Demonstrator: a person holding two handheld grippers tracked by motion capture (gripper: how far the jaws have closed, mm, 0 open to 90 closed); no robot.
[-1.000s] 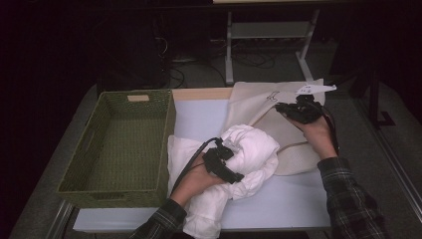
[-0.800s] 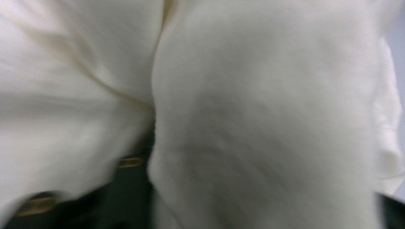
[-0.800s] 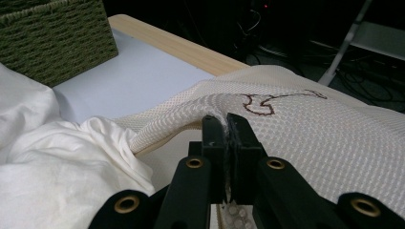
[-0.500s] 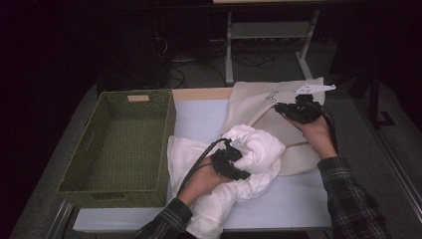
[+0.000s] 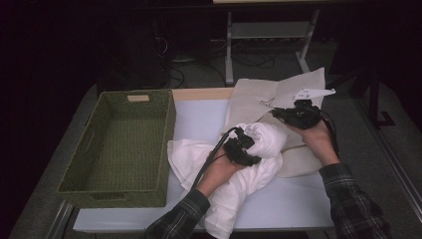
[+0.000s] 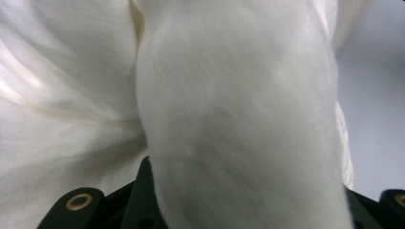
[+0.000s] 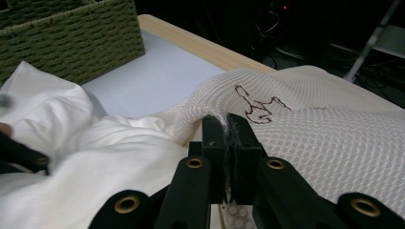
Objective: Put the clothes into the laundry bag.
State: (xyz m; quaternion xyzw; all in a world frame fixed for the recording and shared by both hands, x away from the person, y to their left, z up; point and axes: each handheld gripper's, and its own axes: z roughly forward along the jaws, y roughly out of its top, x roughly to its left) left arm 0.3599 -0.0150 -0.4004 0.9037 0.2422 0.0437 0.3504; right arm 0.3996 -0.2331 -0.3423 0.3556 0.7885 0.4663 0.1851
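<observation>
A white cloth [image 5: 226,169] lies crumpled in the middle of the table, with a bunch of it lifted toward the right. My left gripper [image 5: 247,144] is shut on that bunch; its jaws have just been closing with the thick white fold [image 6: 239,119] between them. A beige mesh bag [image 5: 259,97] with a dark stitched mark lies at the back right. My right gripper [image 5: 278,113] is shut on the bag's near edge, and the mesh [image 7: 325,129] is pinched between the jaws of that gripper [image 7: 227,126]. The white cloth [image 7: 110,152] lies against the bag's edge.
A green woven basket [image 5: 166,144] stands on the left of the pale table [image 5: 199,119], with nothing visible inside; its corner [image 7: 71,43] shows in the right gripper view. A wooden strip runs along the table's far edge. Dark floor, cables and a stand's legs lie beyond.
My left gripper has moved right and slightly up with the bunch of white cloth, closer to the mesh bag. The right hand has kept still.
</observation>
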